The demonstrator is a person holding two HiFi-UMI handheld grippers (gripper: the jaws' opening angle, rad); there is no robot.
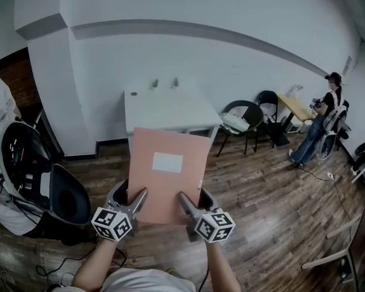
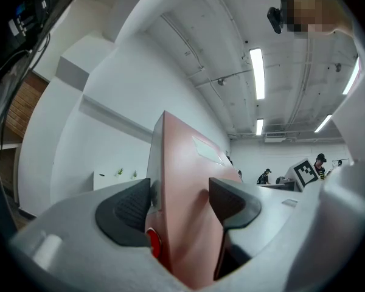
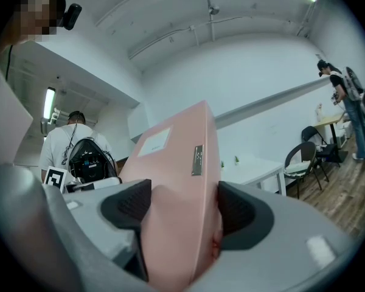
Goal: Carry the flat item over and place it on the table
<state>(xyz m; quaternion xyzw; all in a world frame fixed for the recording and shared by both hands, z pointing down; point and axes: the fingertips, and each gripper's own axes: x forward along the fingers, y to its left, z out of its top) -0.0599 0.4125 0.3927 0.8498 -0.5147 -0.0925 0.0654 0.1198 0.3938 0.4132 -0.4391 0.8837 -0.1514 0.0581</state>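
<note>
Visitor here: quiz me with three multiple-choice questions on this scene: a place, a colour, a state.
1. Where is the white rectangular table? A against the wall; B beside the standing person; C behind the chairs.
2. What colour is the flat rectangular folder? A blue; B pink; C green.
3. The folder is: A on the table; B on the floor; C clamped in the left gripper and right gripper.
Answers: A, it stands at the wall; B, every view shows pink; C, both grippers' jaws are shut on it.

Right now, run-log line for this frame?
phase: carry | left tool: shut on pink folder, near edge | right tool: shut on pink folder, near edge | white table: ahead, folder not yet on it
</note>
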